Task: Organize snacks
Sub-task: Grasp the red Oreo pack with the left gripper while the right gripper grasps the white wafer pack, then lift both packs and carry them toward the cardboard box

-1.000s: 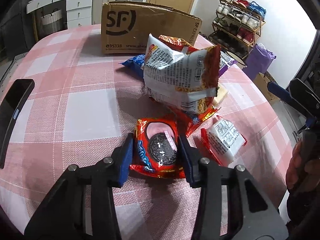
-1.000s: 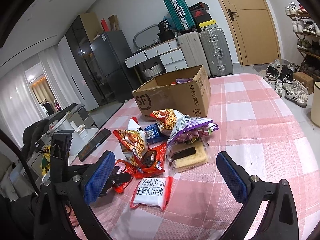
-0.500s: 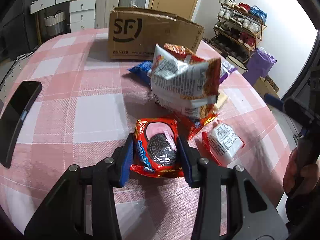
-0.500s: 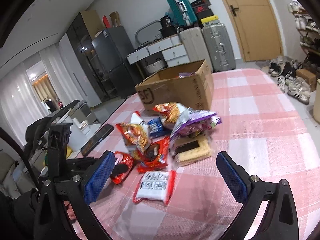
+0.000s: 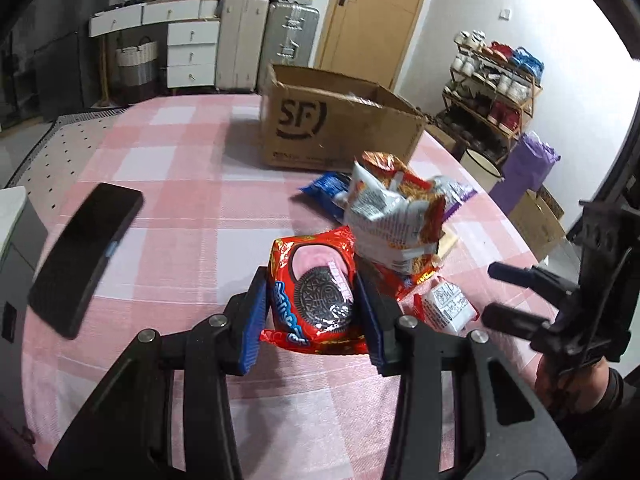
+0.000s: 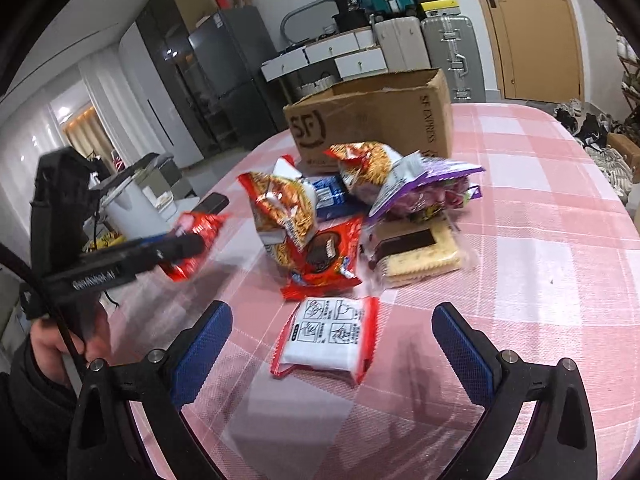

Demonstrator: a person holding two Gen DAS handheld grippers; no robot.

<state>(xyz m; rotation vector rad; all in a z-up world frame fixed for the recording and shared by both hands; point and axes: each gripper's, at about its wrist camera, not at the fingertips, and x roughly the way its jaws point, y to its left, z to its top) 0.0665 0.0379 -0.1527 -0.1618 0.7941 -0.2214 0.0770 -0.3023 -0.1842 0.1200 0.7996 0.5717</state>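
Note:
My left gripper (image 5: 314, 316) is shut on a red Oreo packet (image 5: 314, 288) and holds it above the pink checked table; the packet also shows in the right wrist view (image 6: 196, 240). My right gripper (image 6: 332, 344) is open and empty, just above a white and red packet (image 6: 326, 340). A pile of snacks lies beyond it: a second red Oreo packet (image 6: 324, 258), a noodle snack bag (image 6: 284, 208), a purple bag (image 6: 424, 188) and a biscuit pack (image 6: 416, 252). The open SF cardboard box (image 5: 336, 128) stands behind the pile.
A black phone (image 5: 86, 248) lies on the table's left side. The table edge curves off at the right, with a shoe rack (image 5: 496, 88) and a purple bag (image 5: 528, 168) on the floor beyond. Suitcases and drawers stand behind the box.
My left gripper has lifted the Oreo packet off the table and tilted up toward the box. My right gripper has moved closer to the white and red packet.

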